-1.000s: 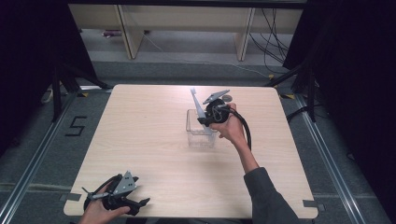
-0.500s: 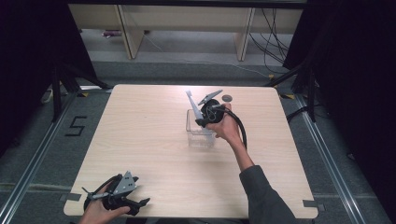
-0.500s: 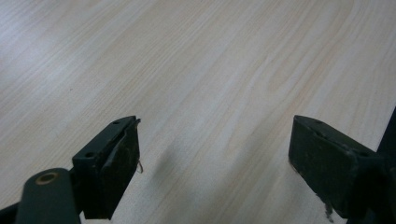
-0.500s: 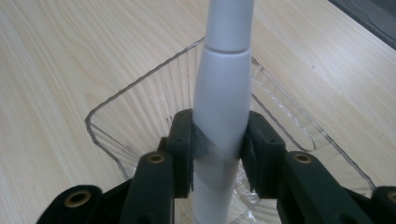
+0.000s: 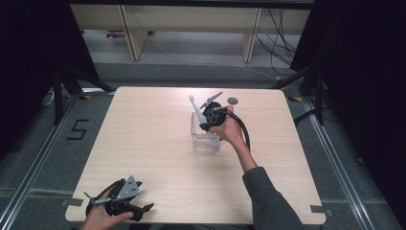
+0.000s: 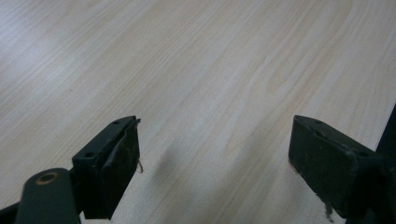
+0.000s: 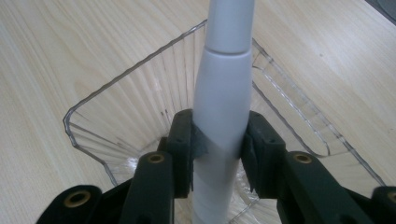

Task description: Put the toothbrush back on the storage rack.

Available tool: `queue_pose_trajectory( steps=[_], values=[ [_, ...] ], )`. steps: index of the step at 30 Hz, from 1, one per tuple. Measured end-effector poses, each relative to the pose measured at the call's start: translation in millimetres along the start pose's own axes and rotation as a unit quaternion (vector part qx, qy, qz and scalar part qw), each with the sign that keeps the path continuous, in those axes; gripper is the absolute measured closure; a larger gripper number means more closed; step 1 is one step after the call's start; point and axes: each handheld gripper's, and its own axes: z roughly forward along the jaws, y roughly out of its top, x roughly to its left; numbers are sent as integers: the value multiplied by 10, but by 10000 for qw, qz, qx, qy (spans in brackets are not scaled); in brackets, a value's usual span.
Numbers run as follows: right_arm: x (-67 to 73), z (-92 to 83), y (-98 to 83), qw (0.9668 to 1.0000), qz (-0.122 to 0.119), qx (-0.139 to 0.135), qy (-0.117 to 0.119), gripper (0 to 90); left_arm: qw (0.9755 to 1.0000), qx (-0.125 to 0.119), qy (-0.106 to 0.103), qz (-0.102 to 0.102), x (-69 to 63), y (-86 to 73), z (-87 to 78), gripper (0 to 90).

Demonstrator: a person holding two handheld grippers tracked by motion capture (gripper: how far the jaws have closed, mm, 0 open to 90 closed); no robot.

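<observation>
While clamped on the white pen-shaped tool (image 7: 219, 116), with both pads pressed against its grey-taped lower barrel, keep the right hand-held gripper (image 7: 218, 140) squeezed firmly and poised directly over the open mouth of the clear plastic container (image 7: 135, 112). Judged from the frames, the step in hand is lowering the tool into that container, or drawing it out; either way, hold the barrel in line with the container's opening and clear of the ribbed walls. Move along the tool's own axis only, avoiding sideways drag, since the light container would likely tip or slide on the bench (image 5: 143, 143). In the high view, note the tool (image 5: 195, 109) slanting up and away from the right hand-held gripper (image 5: 207, 120), with the container (image 5: 205, 141) standing near the bench's middle, just below the hand. Release only once the tool's lower end rests on the container floor. Mind the small dark disc (image 5: 232, 100) lying on the bench just beyond the hand. Keep the left hand-held gripper (image 5: 125, 205) parked at the near left corner of the bench, jaws spread apart and empty over bare wood, well apart from the work.
</observation>
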Motion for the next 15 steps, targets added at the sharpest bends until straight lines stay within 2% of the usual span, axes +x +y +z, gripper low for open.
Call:
queue_pose_trajectory(
  steps=[1,2,3,6,7,8,15],
  values=[
    [-25,18,8,9997,-207,-101,18,670,10000,-5,-4,-16,-2,-1,1,161],
    [-19,25,21,9999,-100,-5,36,670,10000,-6,-3,-12,-2,-1,1,160],
    [-19,25,21,9999,-100,-5,36,670,10000,-6,-1,-8,-1,-1,1,160],
    [-33,56,44,9997,-253,8,13,669,10000,-2,32,14,2,1,0,160],
    [-10,52,51,9999,-72,94,7,670,10000,-4,30,10,2,1,0,160],
    [-18,78,63,9998,-219,30,19,669,10000,-13,41,1,0,1,-2,160],
    [-10,113,82,9997,-230,71,36,669,10000,-16,34,0,-3,1,-3,160]
  ],
)
